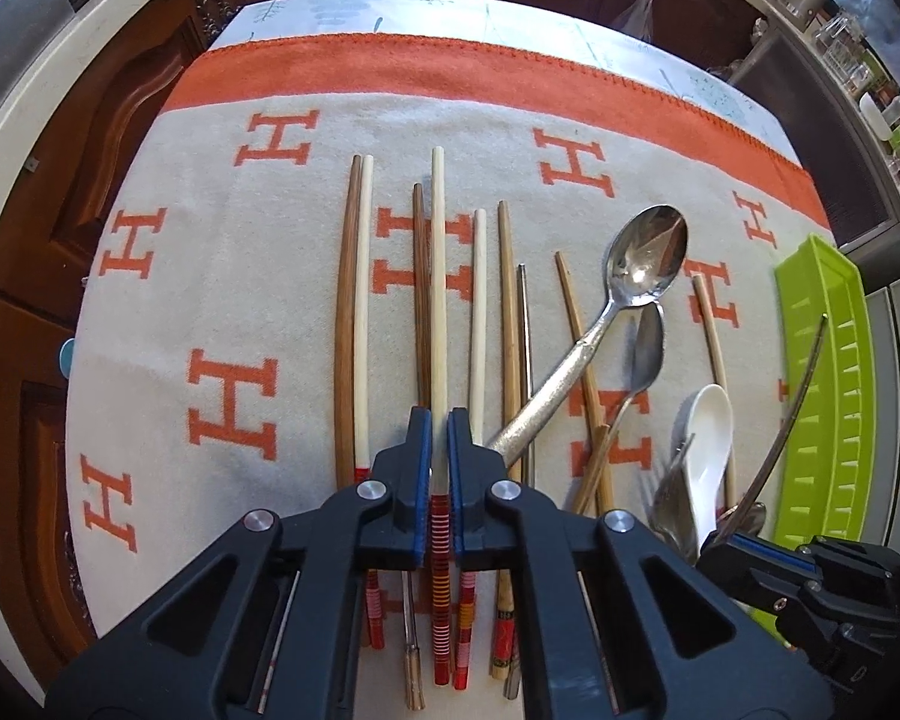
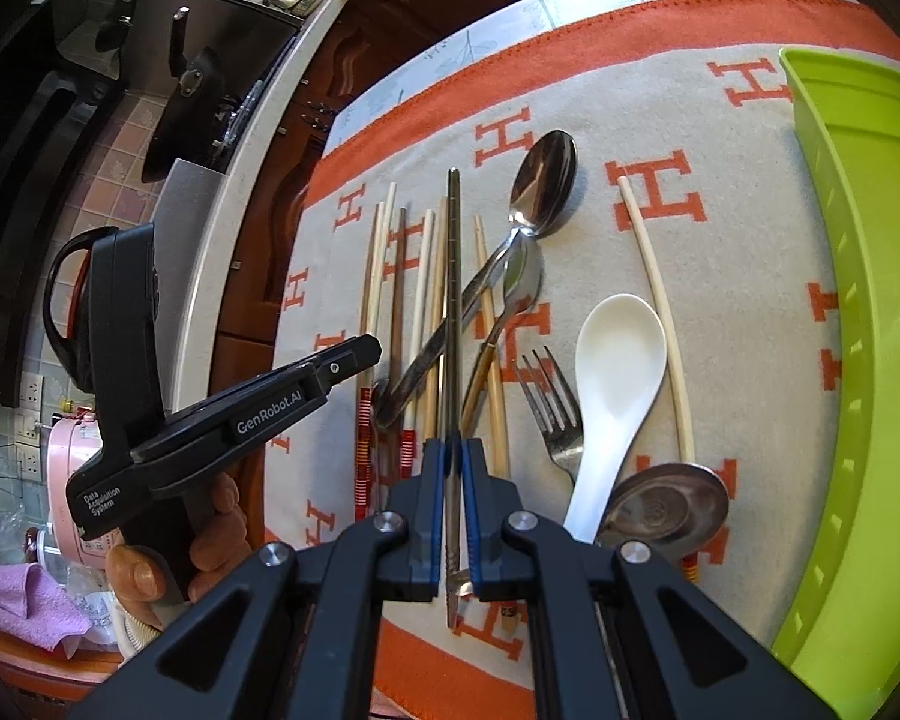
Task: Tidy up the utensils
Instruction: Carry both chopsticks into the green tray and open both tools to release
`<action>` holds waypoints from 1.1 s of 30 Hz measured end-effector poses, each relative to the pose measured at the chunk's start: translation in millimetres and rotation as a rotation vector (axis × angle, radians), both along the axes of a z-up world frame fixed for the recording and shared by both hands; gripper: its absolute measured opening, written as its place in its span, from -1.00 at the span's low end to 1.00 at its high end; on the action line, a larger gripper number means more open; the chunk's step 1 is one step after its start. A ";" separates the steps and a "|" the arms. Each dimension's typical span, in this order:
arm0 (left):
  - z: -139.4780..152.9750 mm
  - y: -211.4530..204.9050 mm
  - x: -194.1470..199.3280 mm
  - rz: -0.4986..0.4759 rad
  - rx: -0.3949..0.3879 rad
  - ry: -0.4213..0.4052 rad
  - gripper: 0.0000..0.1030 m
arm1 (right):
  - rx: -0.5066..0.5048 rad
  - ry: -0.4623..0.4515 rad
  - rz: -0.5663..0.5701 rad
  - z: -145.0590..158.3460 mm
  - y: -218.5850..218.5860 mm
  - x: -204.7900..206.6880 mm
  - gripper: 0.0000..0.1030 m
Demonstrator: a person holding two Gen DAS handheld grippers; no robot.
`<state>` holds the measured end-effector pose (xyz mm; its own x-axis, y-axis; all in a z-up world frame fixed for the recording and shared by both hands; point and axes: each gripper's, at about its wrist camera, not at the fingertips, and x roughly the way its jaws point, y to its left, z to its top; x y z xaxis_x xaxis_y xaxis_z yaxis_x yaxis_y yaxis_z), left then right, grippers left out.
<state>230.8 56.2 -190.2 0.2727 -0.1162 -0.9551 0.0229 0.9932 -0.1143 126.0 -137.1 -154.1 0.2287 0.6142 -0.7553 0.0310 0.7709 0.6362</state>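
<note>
My left gripper (image 1: 440, 426) is shut on a cream chopstick (image 1: 438, 270) with a red-striped handle, among several wooden and cream chopsticks (image 1: 354, 312) lying side by side on the orange-and-cream cloth (image 1: 222, 276). The right gripper (image 2: 451, 450) is shut on a grey metal chopstick (image 2: 453, 300) that points away over the pile. Under it lie a steel spoon (image 2: 543, 180), a fork (image 2: 549, 402), a white ceramic spoon (image 2: 618, 354) and a round steel ladle bowl (image 2: 669, 507). In the right wrist view, a hand holds the left gripper (image 2: 369, 351) at the left.
A lime-green slotted basket (image 2: 870, 300) stands along the right edge of the cloth, also visible as the green basket (image 1: 828, 396). A lone cream chopstick (image 2: 654, 300) lies beside it. Dark wooden cabinets (image 1: 90, 138) and a counter edge lie beyond the table.
</note>
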 end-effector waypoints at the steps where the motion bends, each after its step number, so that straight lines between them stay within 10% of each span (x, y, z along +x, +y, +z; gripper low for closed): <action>1: 4.1 1.8 -3.5 0.001 -0.012 -0.006 -0.94 | 0.006 -0.007 0.000 2.6 -0.5 -1.8 -0.89; 33: 113.7 -31.0 -107.7 -0.096 -0.246 -0.119 -0.94 | -0.007 -0.248 -0.087 97.1 -89.7 -91.7 -0.89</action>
